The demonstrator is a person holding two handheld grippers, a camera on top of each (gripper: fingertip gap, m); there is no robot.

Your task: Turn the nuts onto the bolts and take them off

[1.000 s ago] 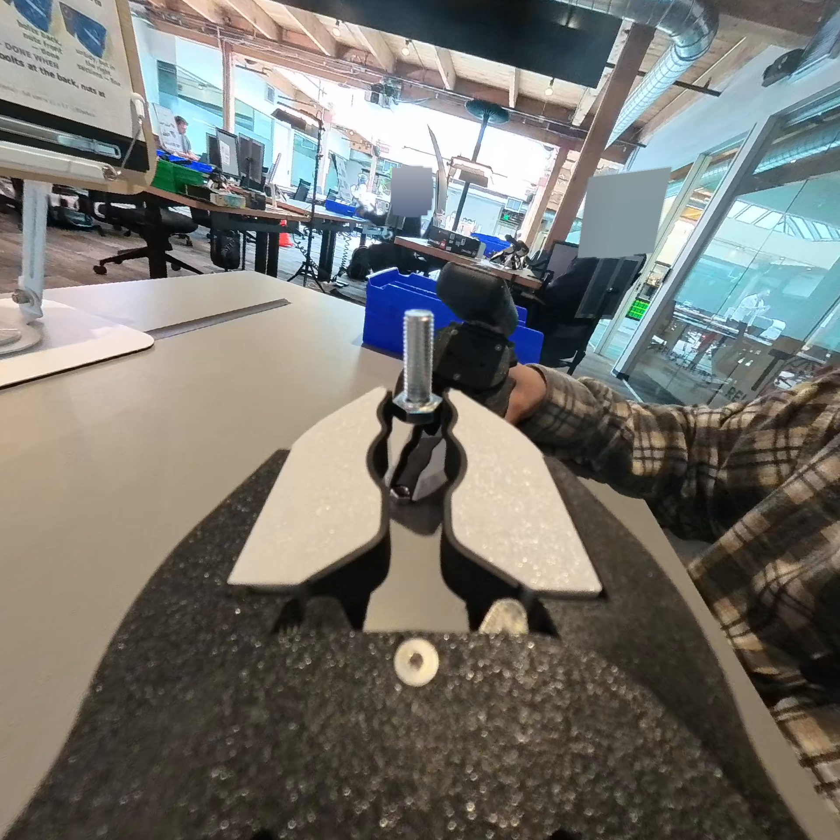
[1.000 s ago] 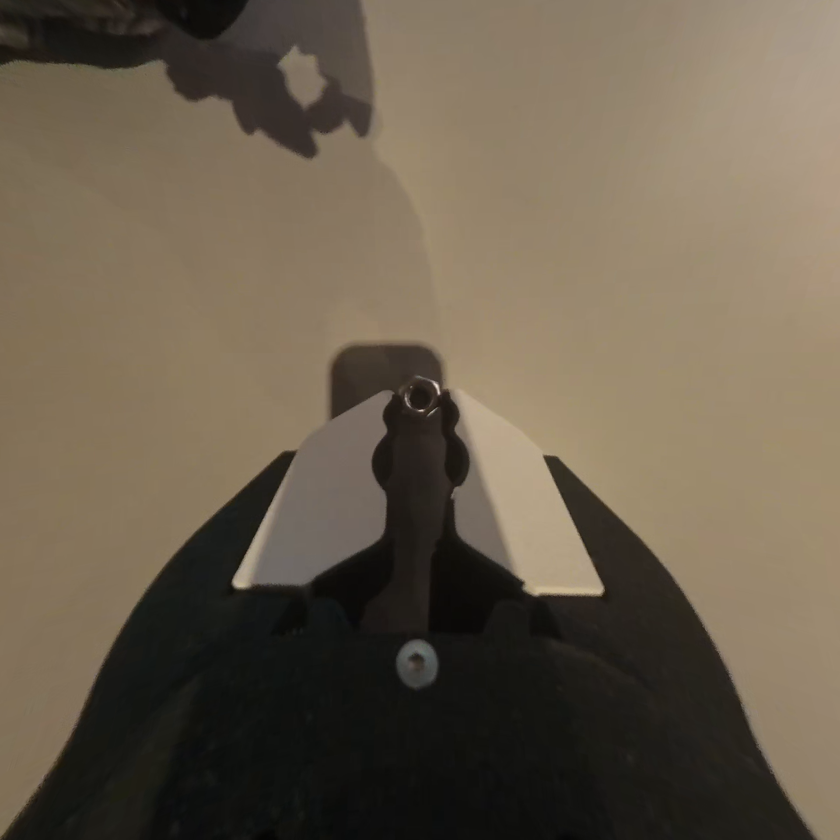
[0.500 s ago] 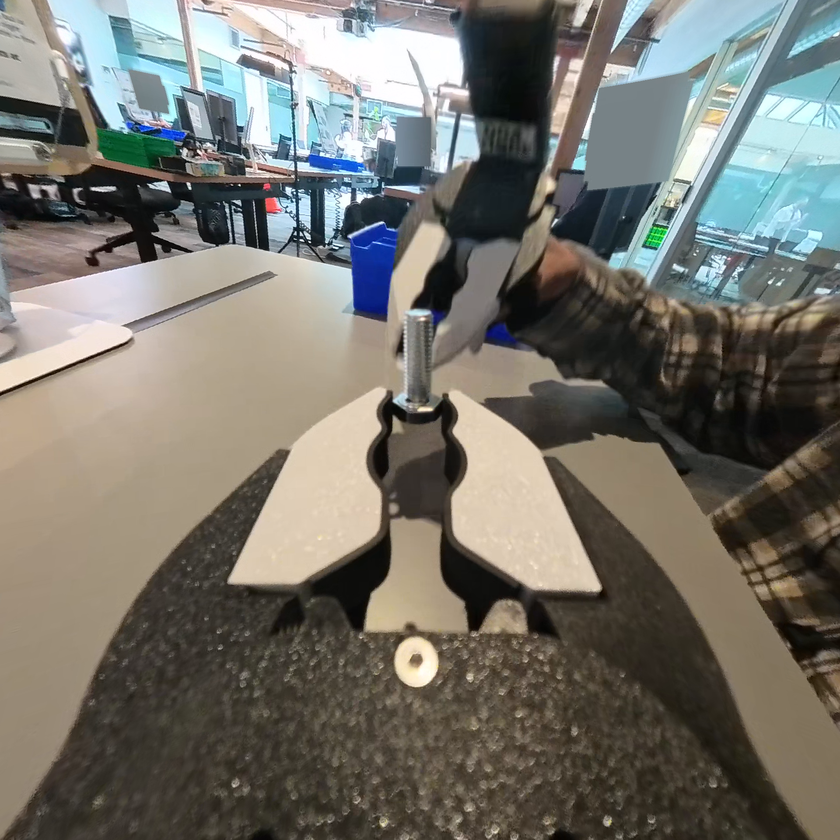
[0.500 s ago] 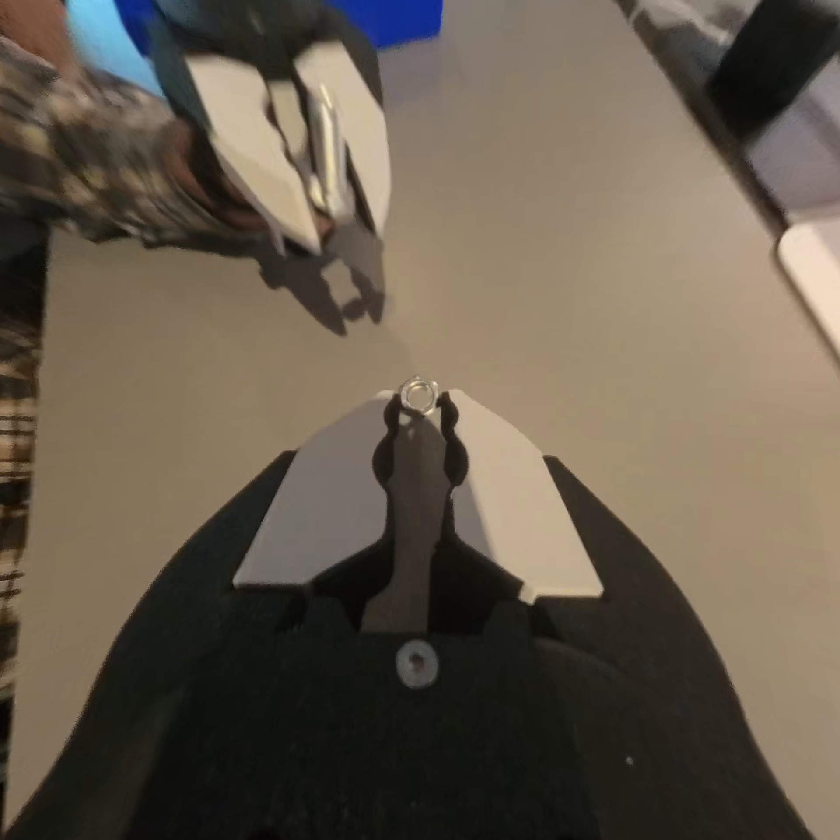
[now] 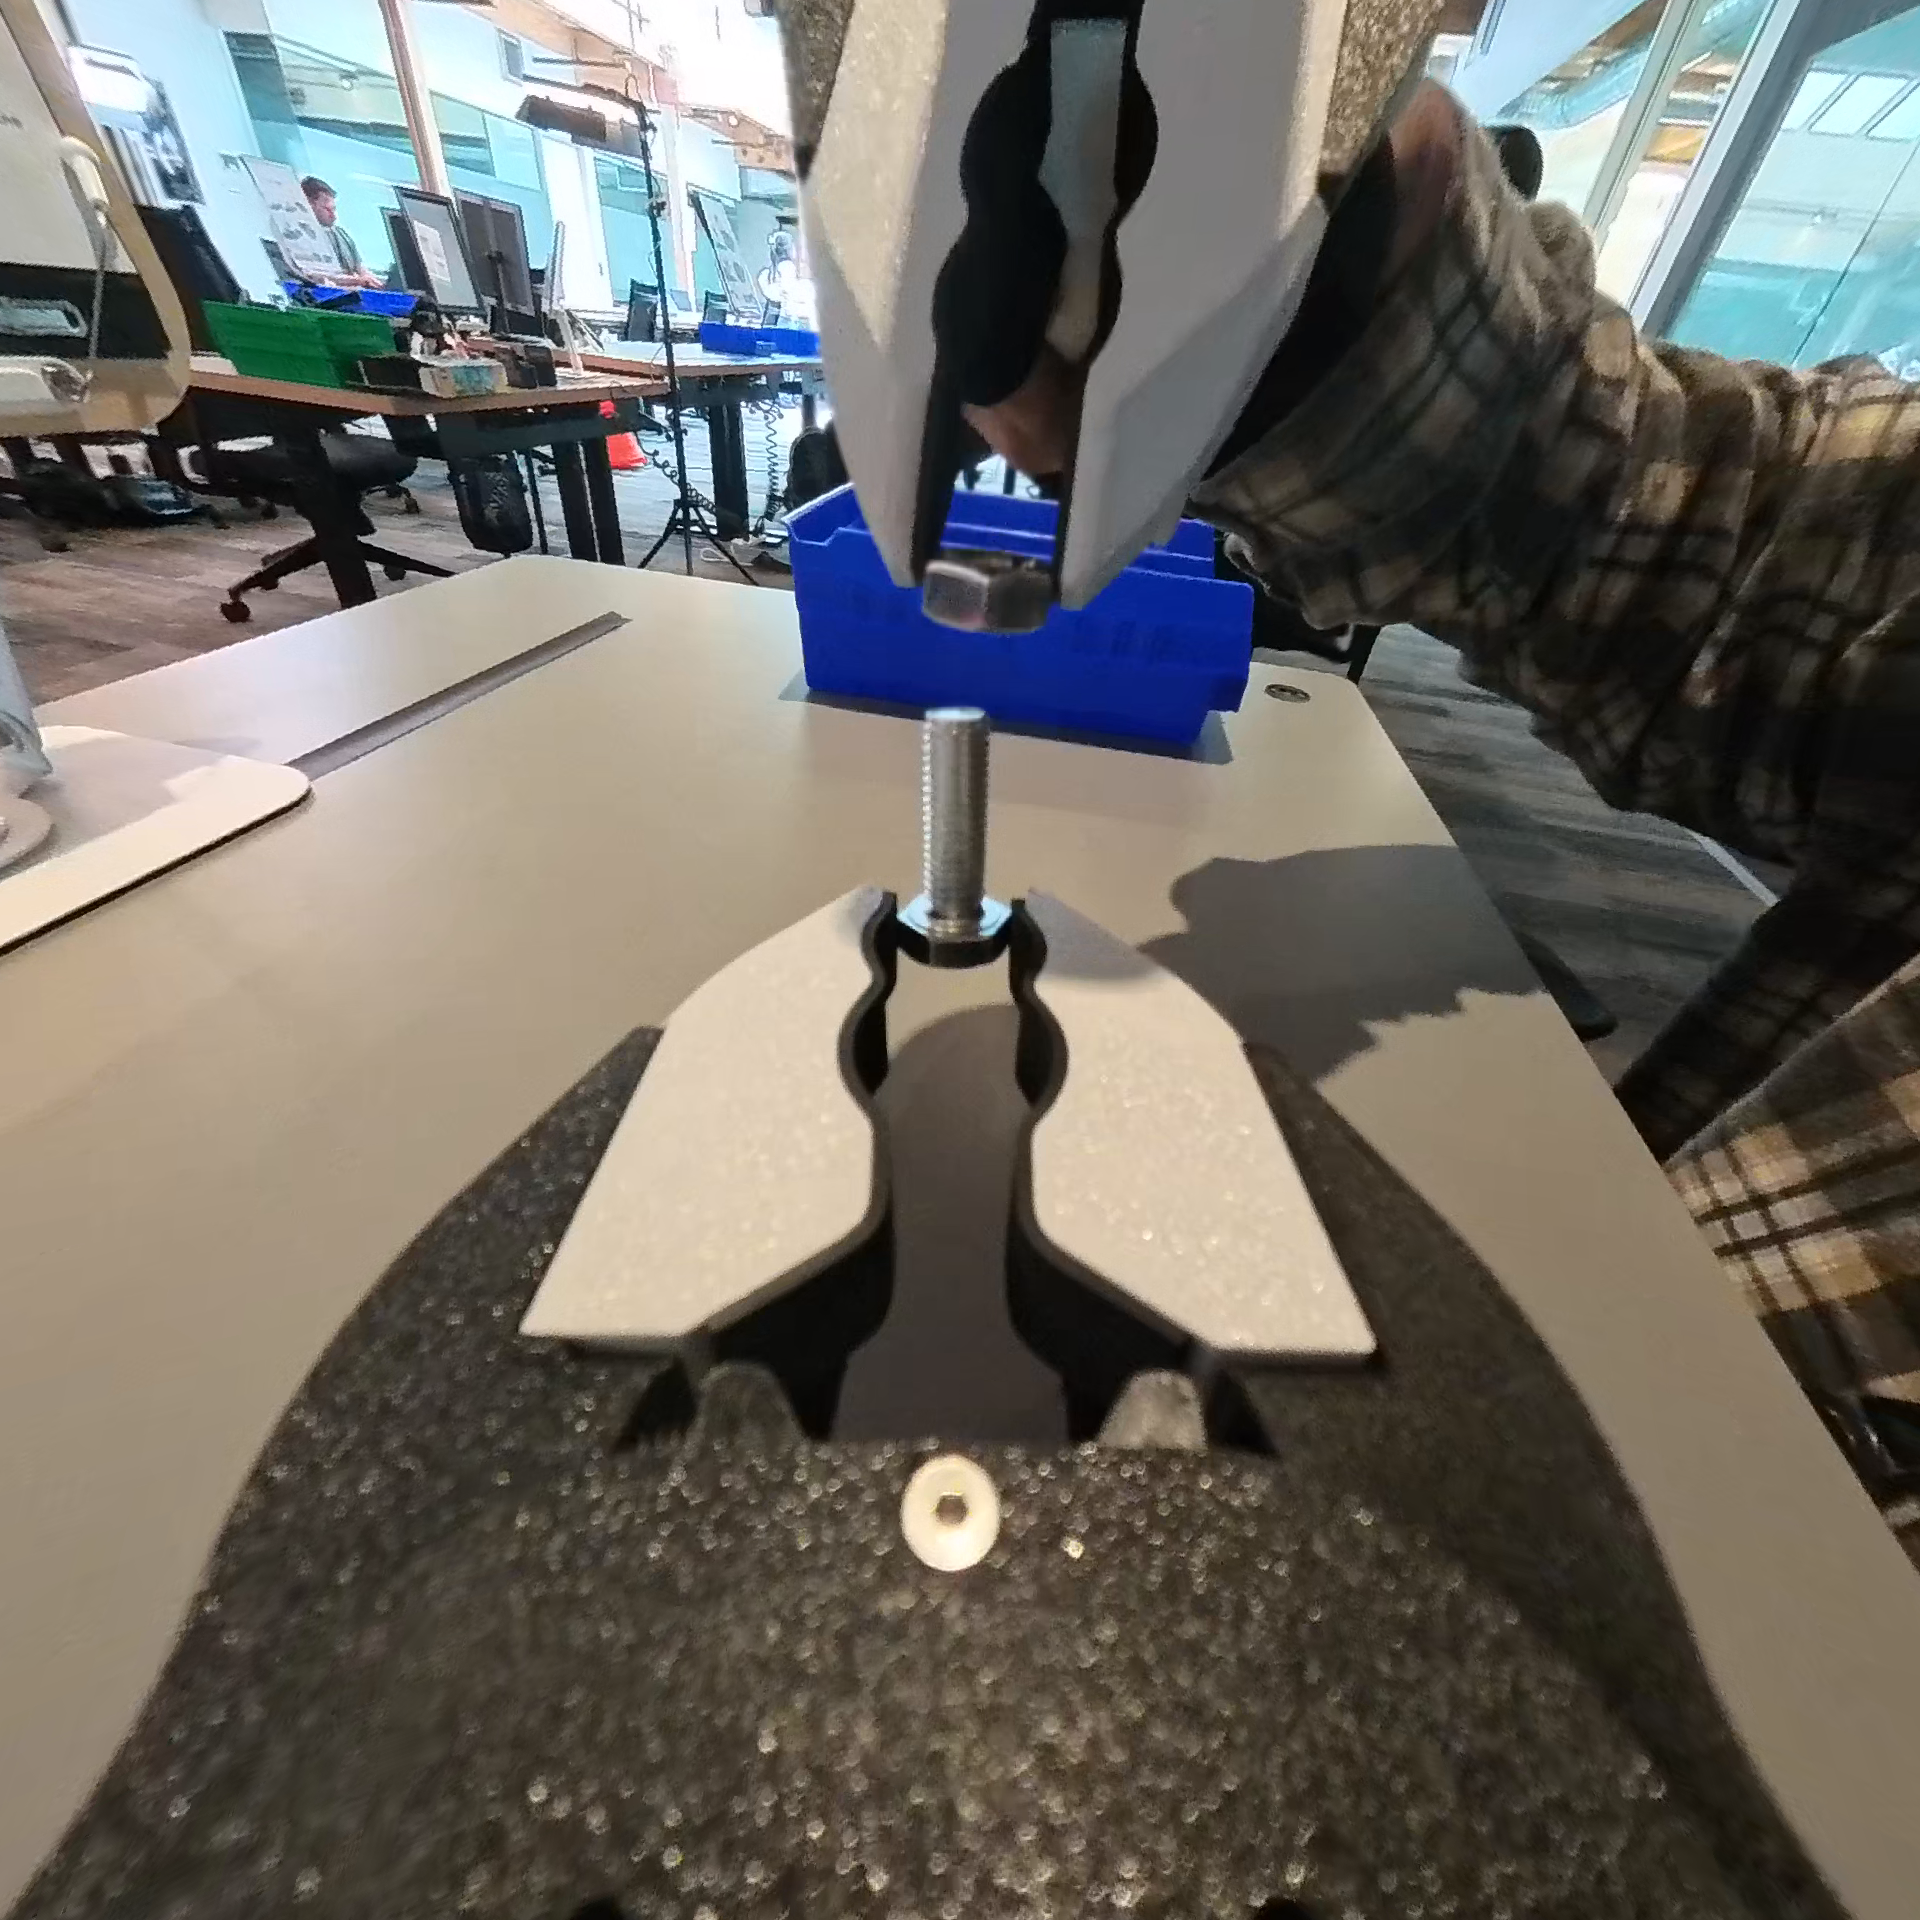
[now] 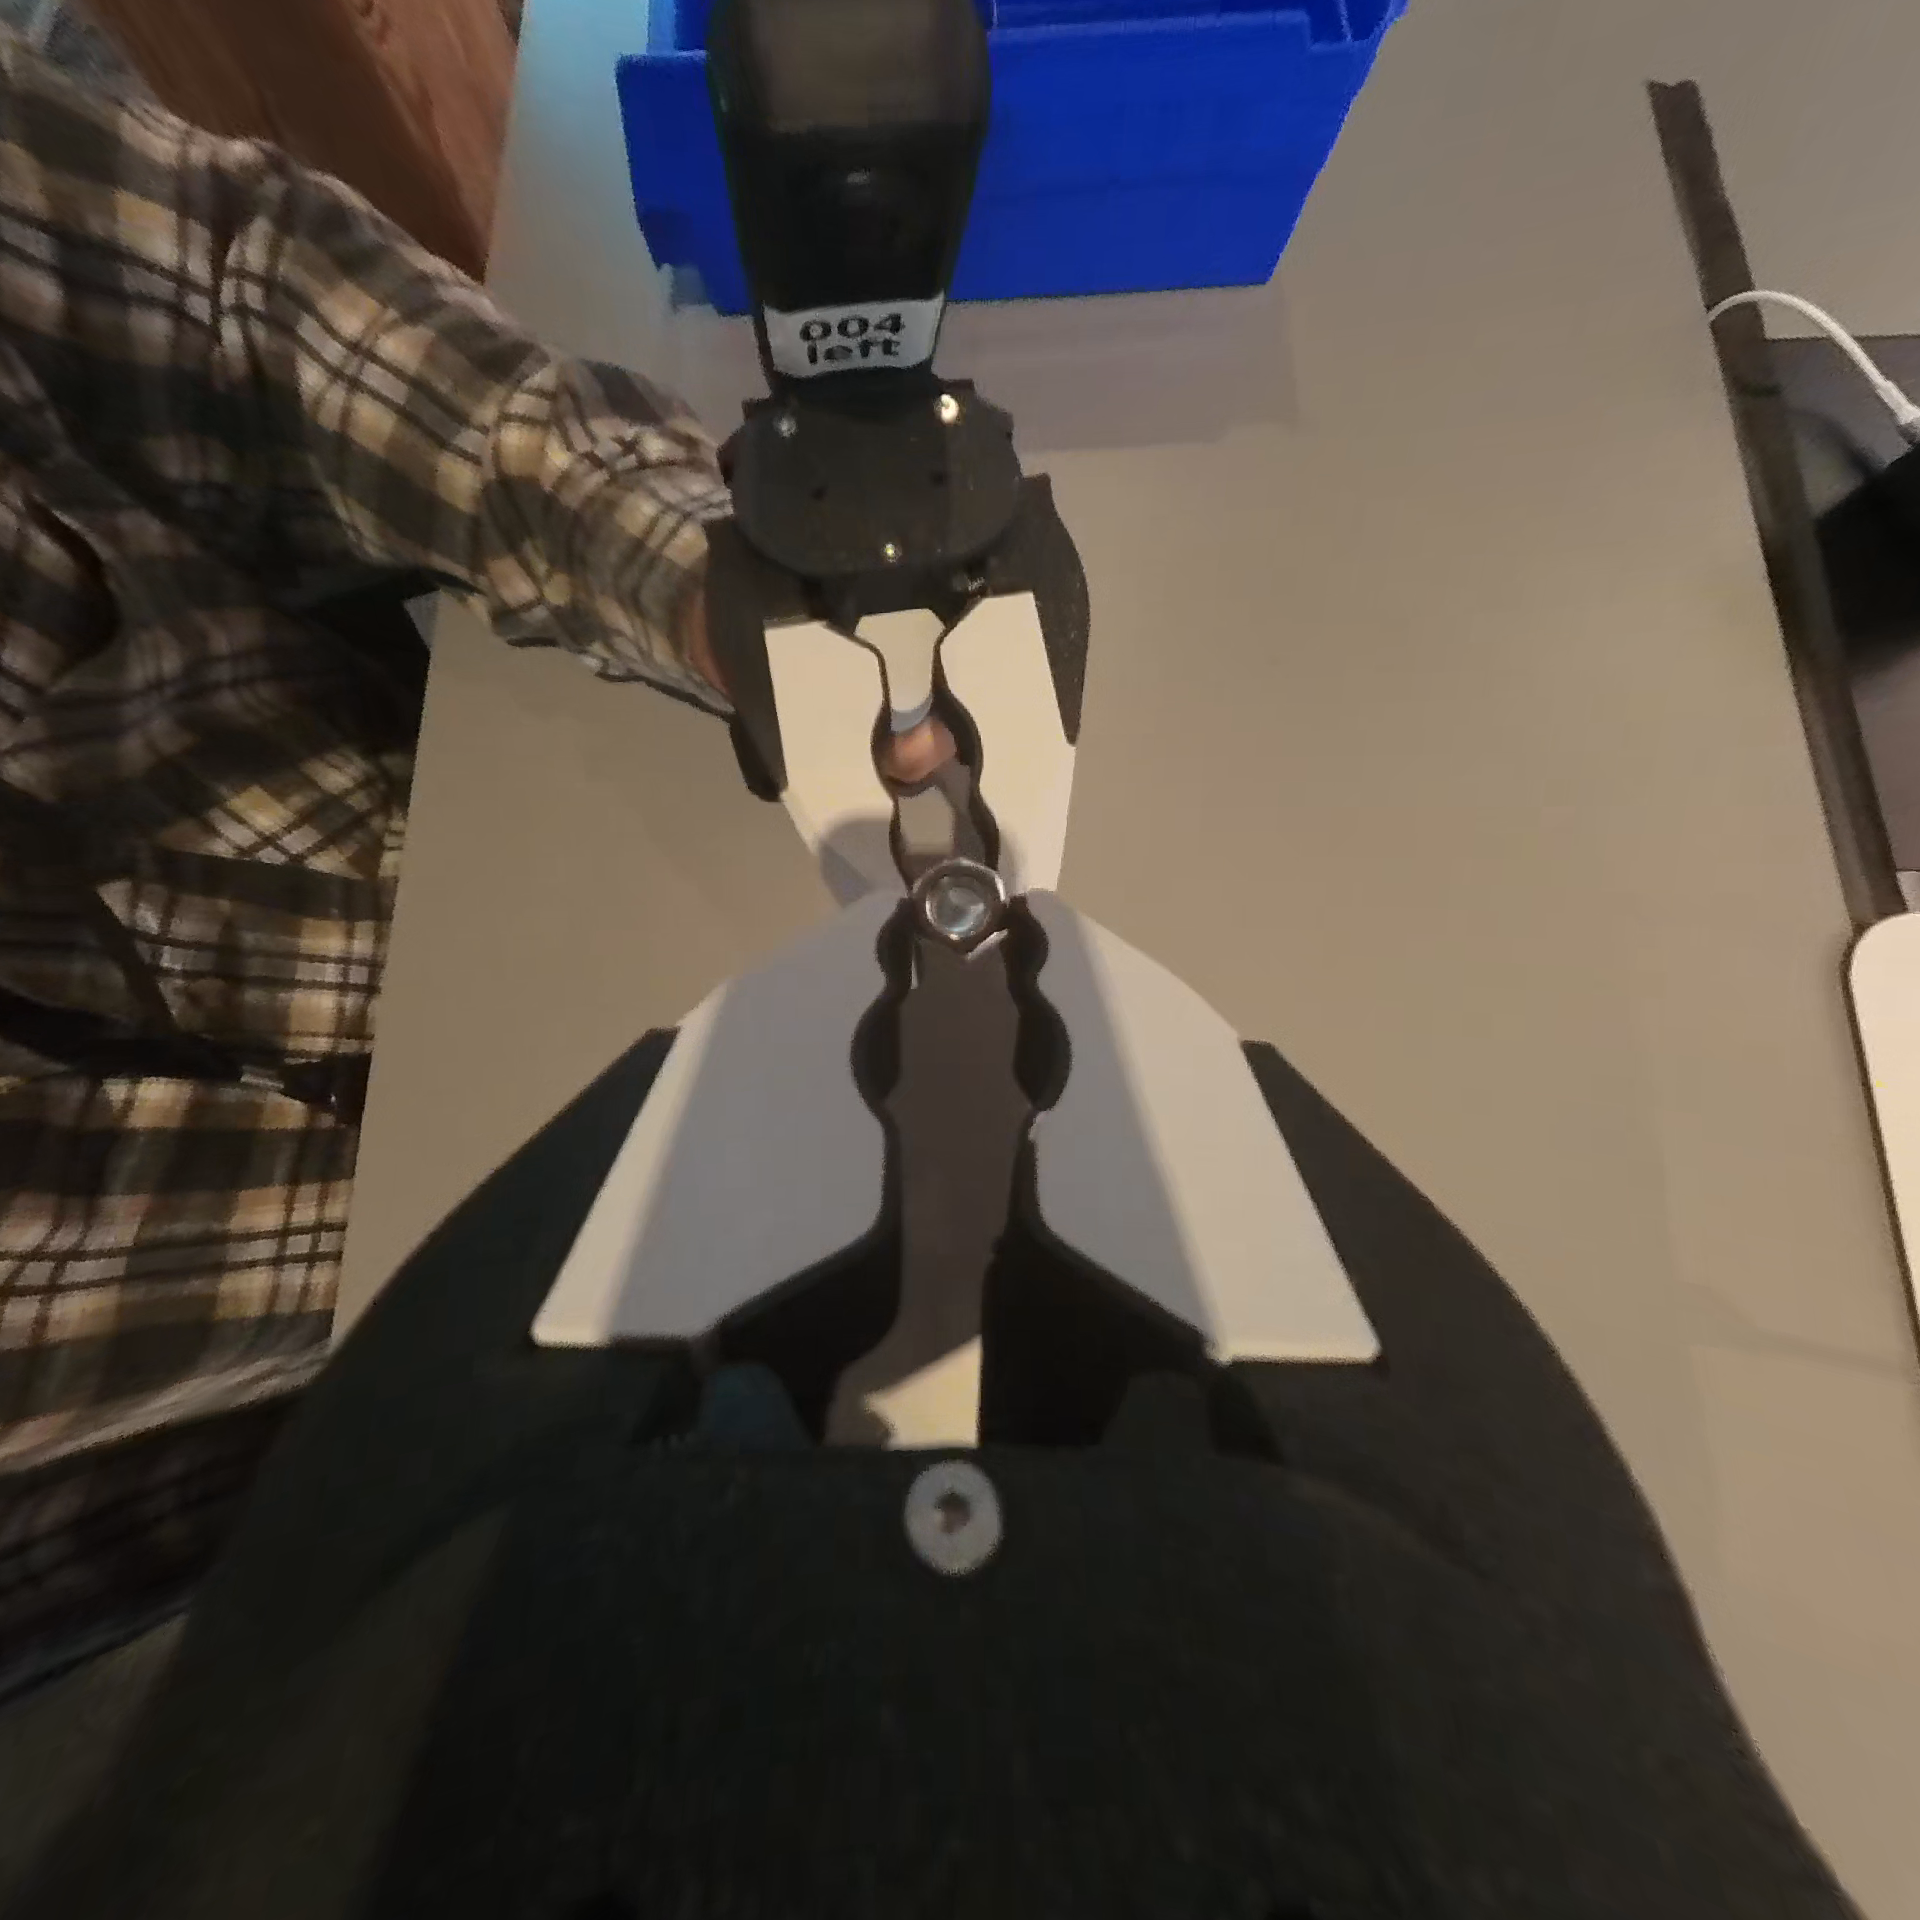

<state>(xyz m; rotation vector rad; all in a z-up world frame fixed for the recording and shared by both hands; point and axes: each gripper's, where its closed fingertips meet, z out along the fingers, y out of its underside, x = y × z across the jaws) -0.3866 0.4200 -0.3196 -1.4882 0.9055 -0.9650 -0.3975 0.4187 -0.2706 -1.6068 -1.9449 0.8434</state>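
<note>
My left gripper (image 5: 951, 925) is shut on the hex head of a silver bolt (image 5: 954, 816), which stands upright with its threaded end up. My right gripper (image 5: 987, 597) hangs point-down straight above it, shut on a silver hex nut (image 5: 982, 601). A small gap shows between the nut and the bolt's top. In the right wrist view, my right gripper (image 6: 956, 920) holds the nut (image 6: 956, 916) and the bolt's end shows through its hole. The left gripper (image 6: 940, 862) points toward me from beyond, also shut.
A blue plastic bin (image 5: 1039, 649) stands at the table's far edge, also in the right wrist view (image 6: 1122, 145). A white stand base (image 5: 135, 810) lies at the left. The grey table (image 5: 416, 883) has a slot (image 5: 468, 691) running along it. Plaid sleeves (image 5: 1558, 468) reach in from the right. My hands' fingertips stand some 5 centimeters from each other.
My right gripper with the nut has swung in from the right and now hangs directly over the bolt, lined up with it. The left gripper has kept the bolt upright.
</note>
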